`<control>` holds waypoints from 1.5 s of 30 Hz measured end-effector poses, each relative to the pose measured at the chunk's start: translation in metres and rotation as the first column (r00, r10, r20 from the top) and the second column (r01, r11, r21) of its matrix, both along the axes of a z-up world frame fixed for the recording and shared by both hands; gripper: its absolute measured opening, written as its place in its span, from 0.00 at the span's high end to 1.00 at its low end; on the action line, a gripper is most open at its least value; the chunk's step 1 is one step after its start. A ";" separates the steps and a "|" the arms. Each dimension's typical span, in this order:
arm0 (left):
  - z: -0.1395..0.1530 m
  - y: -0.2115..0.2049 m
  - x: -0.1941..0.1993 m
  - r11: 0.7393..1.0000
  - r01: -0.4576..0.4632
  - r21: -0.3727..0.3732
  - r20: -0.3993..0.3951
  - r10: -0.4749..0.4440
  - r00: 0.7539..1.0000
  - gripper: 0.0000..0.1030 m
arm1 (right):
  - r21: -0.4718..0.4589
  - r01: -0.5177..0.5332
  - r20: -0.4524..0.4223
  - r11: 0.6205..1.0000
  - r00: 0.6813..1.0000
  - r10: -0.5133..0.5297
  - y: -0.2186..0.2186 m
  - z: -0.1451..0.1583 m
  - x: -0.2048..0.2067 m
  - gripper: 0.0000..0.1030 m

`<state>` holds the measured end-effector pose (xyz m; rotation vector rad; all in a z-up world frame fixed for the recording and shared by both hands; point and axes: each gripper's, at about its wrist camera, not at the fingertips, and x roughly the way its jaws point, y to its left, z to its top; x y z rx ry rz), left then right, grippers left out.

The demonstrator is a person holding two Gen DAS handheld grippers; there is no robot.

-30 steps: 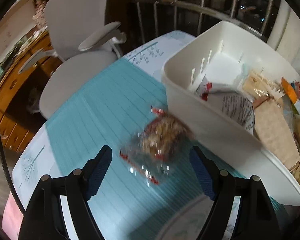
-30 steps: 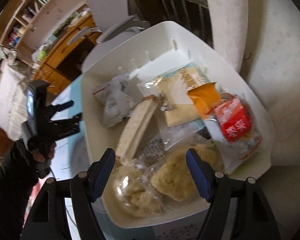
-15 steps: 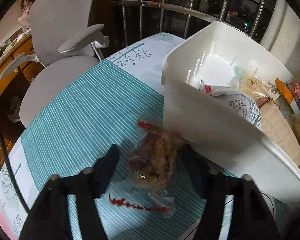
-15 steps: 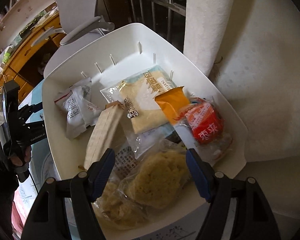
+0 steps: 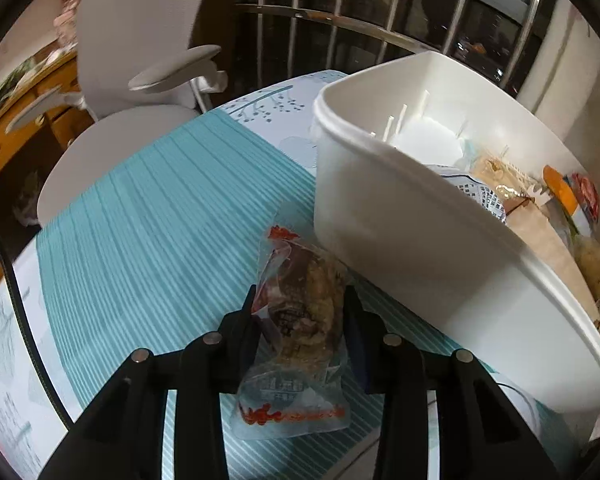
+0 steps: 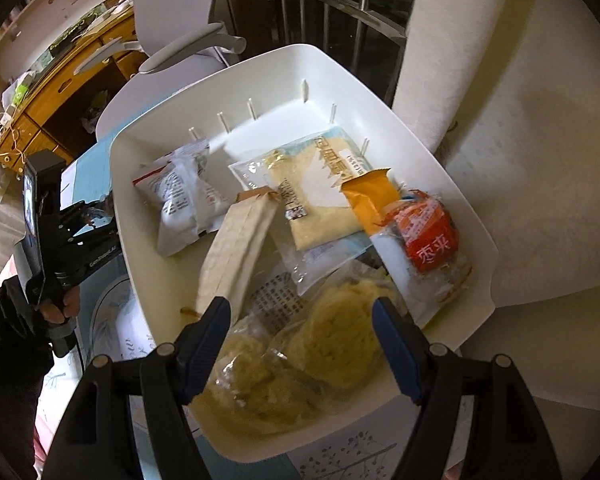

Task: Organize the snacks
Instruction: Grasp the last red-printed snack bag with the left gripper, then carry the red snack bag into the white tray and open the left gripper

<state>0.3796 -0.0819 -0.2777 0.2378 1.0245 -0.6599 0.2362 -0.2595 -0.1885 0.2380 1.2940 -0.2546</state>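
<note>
My left gripper [image 5: 300,312] seems clamped on the clear snack packet [image 5: 300,320], right gripper [image 6: 302,344] wide; next, lift it into the white bin [image 5: 400,240].

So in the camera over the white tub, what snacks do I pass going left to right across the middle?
White crinkly packet → tan paper packet → clear bag of yellow crumbs → orange wrapper → red-labelled bag, all inside the white tub.
</note>
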 end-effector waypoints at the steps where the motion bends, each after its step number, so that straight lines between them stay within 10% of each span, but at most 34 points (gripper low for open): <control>1: 0.000 0.002 -0.002 1.000 -0.016 -0.004 -0.005 0.016 1.000 0.65 | 0.005 -0.003 -0.008 1.000 1.000 0.003 0.002 -0.001 -0.001 0.29; 13: 0.009 0.028 -0.051 0.985 -0.169 -0.025 -0.095 0.166 0.982 0.66 | -0.010 -0.099 -0.039 0.995 0.994 0.099 0.028 0.008 -0.017 0.29; 24: 0.079 0.028 -0.115 0.948 -0.282 -0.146 -0.093 0.271 0.958 0.66 | 0.007 -0.164 -0.052 0.986 0.985 0.164 0.019 0.017 -0.049 0.29; 43: 0.171 -0.099 -0.158 0.909 -0.364 -0.204 -0.094 0.352 0.931 0.65 | 0.068 -0.255 0.075 0.965 0.965 0.250 -0.063 0.060 -0.106 0.27; 45: 0.181 -0.107 -0.161 0.895 -0.388 -0.220 -0.087 0.378 0.922 0.51 | 0.085 -0.249 0.081 0.965 0.967 0.242 -0.070 0.059 -0.106 0.25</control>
